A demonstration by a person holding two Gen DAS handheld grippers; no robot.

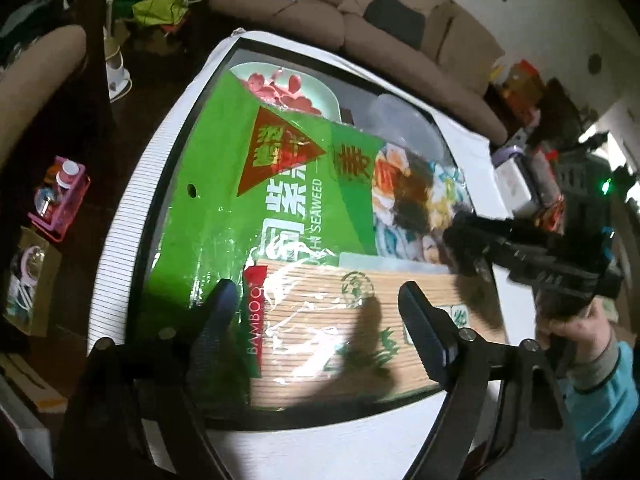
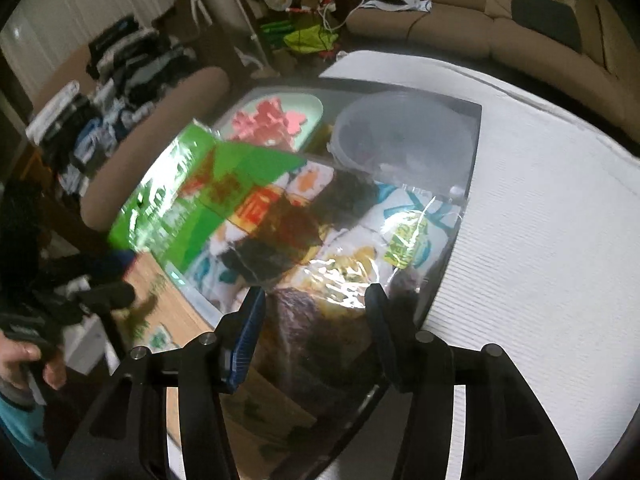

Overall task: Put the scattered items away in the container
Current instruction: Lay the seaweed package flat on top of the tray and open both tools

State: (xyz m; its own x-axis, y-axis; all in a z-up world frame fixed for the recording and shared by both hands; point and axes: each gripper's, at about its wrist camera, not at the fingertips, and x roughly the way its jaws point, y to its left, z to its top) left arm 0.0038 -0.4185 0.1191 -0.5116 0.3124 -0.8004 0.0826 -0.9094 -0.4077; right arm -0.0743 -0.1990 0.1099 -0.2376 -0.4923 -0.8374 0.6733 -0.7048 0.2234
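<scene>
A big green seaweed packet (image 1: 248, 196) lies across the open white container (image 1: 132, 208). A wood-print bamboo packet (image 1: 340, 320) lies over its near end. My left gripper (image 1: 316, 308) is open just above the bamboo packet, fingers on either side, holding nothing. My right gripper (image 2: 316, 316) is open over the clear end of the seaweed packet (image 2: 304, 240), and a dark brown packet (image 2: 320, 340) lies between its fingers. It also shows at the right of the left wrist view (image 1: 480, 248). The container's white rim (image 2: 540, 220) runs to the right.
Inside the container, at its far end, lie a pale green tray with red pieces (image 1: 288, 88) and a clear plastic tub (image 1: 404, 124). A brown sofa (image 1: 400, 28) stands behind. A pink basket (image 1: 60, 196) and a bag of items (image 1: 28, 280) sit on the floor at left.
</scene>
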